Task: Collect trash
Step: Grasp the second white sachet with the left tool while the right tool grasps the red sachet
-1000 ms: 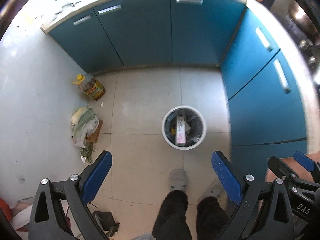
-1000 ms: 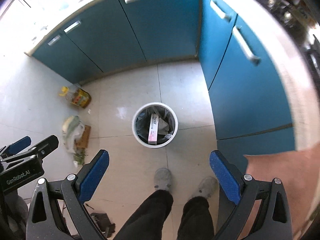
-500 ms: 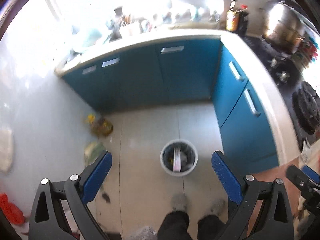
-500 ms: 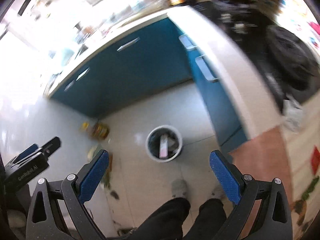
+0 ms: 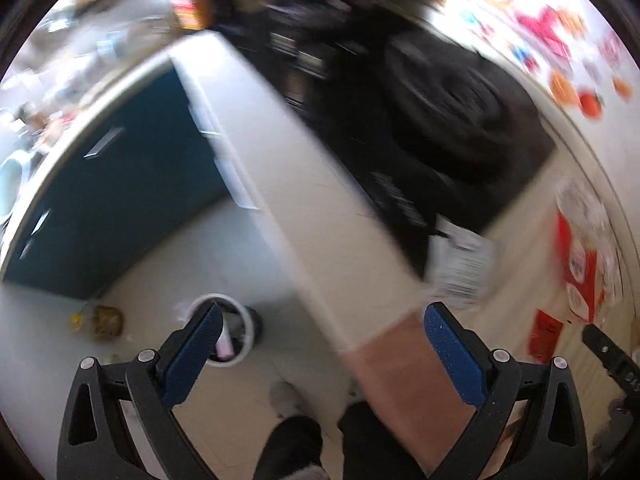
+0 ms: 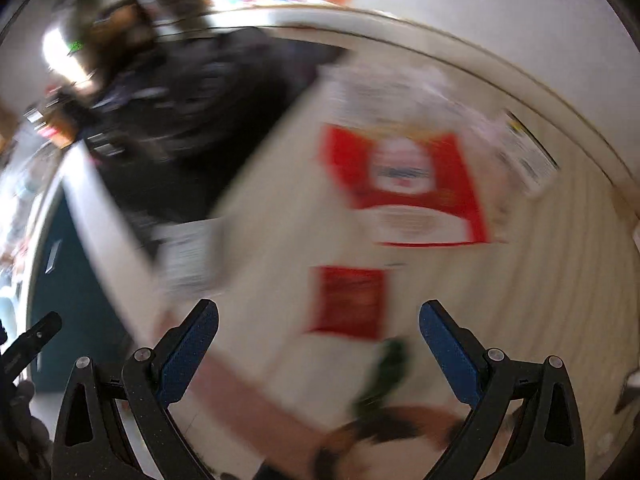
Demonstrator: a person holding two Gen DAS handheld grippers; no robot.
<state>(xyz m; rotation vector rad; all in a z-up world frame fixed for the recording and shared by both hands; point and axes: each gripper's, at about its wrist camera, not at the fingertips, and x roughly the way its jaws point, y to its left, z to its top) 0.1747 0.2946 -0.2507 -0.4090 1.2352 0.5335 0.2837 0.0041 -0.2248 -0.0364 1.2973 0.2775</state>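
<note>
Both grippers are spread wide with nothing between their blue pads. Seen from its own camera, the left gripper (image 5: 322,354) touches nothing; its left pad (image 5: 192,356) overlaps the white trash bin (image 5: 244,334) only by line of sight, the bin standing on the floor far beneath, at about seven o'clock in that view. Something pink (image 5: 225,346) sticks up inside the bin. At two o'clock from the right pad, a white printed wrapper (image 5: 460,266) lies on the pale counter (image 5: 320,220), touching the edge of the black stovetop (image 5: 420,120). Red packaging (image 5: 580,264) sits toward three o'clock, heavily blurred.

The right gripper (image 6: 318,354) likewise holds nothing. Ahead of it at twelve o'clock, a small red packet (image 6: 348,300) lies on the countertop, and a larger red-and-white pack (image 6: 404,188) lies beyond that. A dark green scrap (image 6: 388,372) shows at about six o'clock, between the pads in the view; blur hides what it is. Teal cabinets (image 6: 68,300) fill the nine o'clock edge.
</note>
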